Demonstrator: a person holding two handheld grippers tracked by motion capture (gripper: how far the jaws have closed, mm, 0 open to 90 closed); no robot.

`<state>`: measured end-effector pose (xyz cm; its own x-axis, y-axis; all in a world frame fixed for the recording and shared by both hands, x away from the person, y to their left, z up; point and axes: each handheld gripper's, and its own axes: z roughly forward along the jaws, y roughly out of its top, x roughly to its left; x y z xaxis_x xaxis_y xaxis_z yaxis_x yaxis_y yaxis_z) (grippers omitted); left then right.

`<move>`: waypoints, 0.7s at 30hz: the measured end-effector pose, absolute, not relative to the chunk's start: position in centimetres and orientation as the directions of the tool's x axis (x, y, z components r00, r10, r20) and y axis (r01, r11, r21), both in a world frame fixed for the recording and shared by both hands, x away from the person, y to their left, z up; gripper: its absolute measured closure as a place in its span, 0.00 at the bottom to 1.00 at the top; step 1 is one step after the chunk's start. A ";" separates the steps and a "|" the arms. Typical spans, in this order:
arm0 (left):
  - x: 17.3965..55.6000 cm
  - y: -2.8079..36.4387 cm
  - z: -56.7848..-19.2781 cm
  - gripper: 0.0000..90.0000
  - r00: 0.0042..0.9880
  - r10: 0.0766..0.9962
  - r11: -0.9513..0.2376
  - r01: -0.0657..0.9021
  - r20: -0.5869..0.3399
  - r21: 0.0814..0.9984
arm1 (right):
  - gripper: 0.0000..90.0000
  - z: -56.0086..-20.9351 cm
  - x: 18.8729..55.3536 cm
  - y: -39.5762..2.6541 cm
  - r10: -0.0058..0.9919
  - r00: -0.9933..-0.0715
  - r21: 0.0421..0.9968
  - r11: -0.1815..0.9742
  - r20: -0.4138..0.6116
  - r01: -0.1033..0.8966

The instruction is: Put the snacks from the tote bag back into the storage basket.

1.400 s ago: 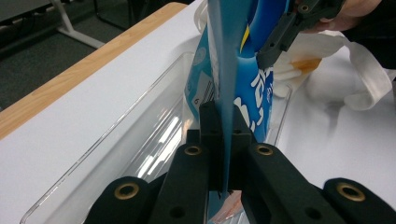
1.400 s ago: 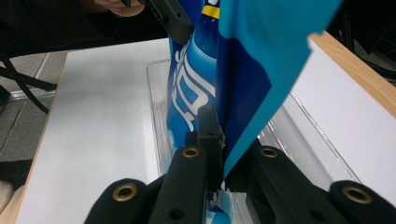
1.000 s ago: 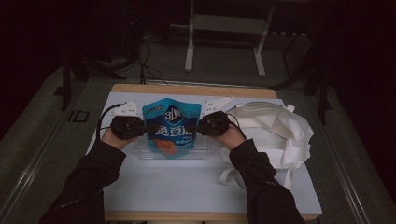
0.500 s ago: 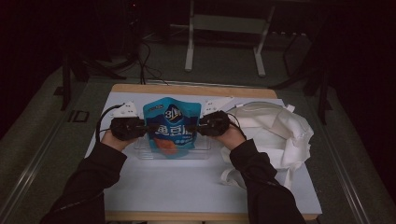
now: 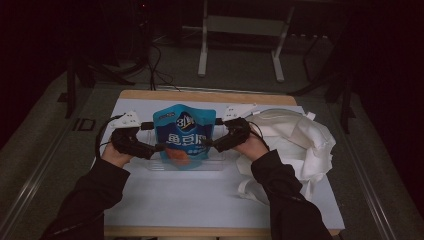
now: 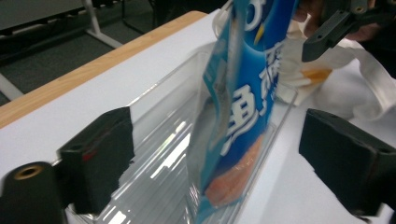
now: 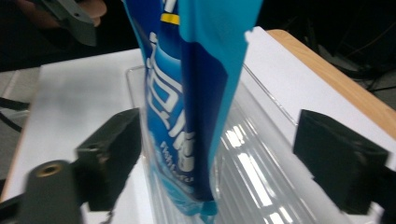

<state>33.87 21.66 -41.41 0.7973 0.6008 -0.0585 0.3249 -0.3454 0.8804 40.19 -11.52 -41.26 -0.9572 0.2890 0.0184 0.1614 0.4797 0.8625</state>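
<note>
A blue snack pouch (image 5: 185,135) stands upright in a clear plastic tray (image 5: 212,162) at the middle of the table. My left gripper (image 5: 156,147) is at the tray's left end and my right gripper (image 5: 214,145) at its right end, both pointing inward at the pouch. In the left gripper view the left gripper (image 6: 219,163) is open, its jaws straddling the tray (image 6: 163,154) with the pouch (image 6: 243,116) just ahead. In the right gripper view the right gripper (image 7: 224,158) is also open around the tray (image 7: 261,172), close to the pouch (image 7: 187,93) edge.
A crumpled white cloth bag (image 5: 305,145) lies on the right side of the white table top (image 5: 200,200), close to the right hand. The wooden table edge (image 5: 200,96) runs along the back. Dark floor and stand legs lie beyond.
</note>
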 end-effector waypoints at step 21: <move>29.5 22.0 -43.8 0.02 0.746 0.658 -0.264 0.359 -0.106 0.895 | 0.16 -41.2 37.6 -14.4 0.339 -0.941 0.877 0.450 0.005 0.168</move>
